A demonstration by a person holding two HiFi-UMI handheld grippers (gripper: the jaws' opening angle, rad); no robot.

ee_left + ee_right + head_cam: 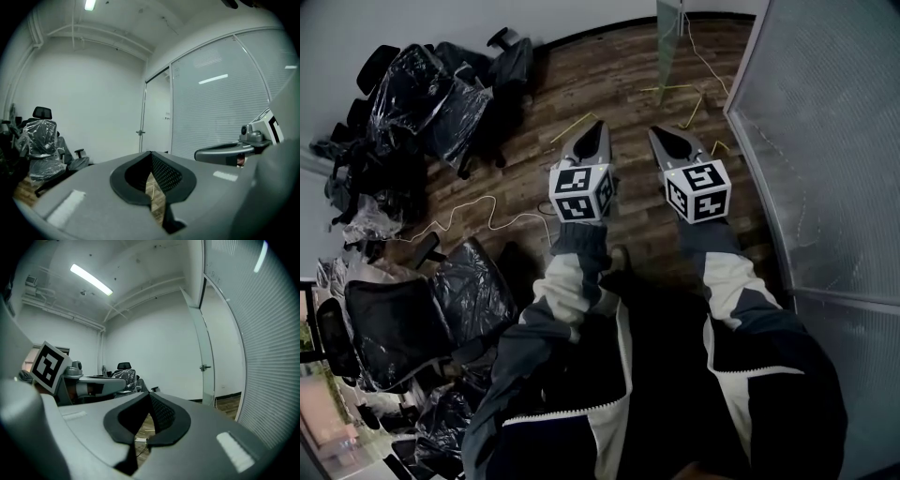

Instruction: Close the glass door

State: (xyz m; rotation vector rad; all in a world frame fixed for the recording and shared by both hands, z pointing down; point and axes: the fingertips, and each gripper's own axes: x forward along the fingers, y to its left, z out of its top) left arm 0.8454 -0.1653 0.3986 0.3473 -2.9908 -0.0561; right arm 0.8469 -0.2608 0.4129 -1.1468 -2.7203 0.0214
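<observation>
The glass door (pixel 668 36) stands open at the far end of the wooden floor, edge-on to me, beside a frosted glass wall (pixel 825 141). In the left gripper view the door (pixel 157 117) shows its handle (pixel 140 132) straight ahead. The right gripper view has the door leaf (pixel 206 357) and its handle (pixel 204 367) to the right of centre. My left gripper (pixel 600 126) and right gripper (pixel 655 131) are held side by side, pointing at the door from some way off. Both the left gripper (pixel 151 153) and the right gripper (pixel 149 394) are shut with nothing in them.
Several office chairs wrapped in plastic (pixel 431 94) crowd the left side, with more chairs (pixel 422 309) near my left leg. Yellow and white cables (pixel 487 220) lie across the floor. The glass wall with blinds (pixel 220 108) runs close along my right.
</observation>
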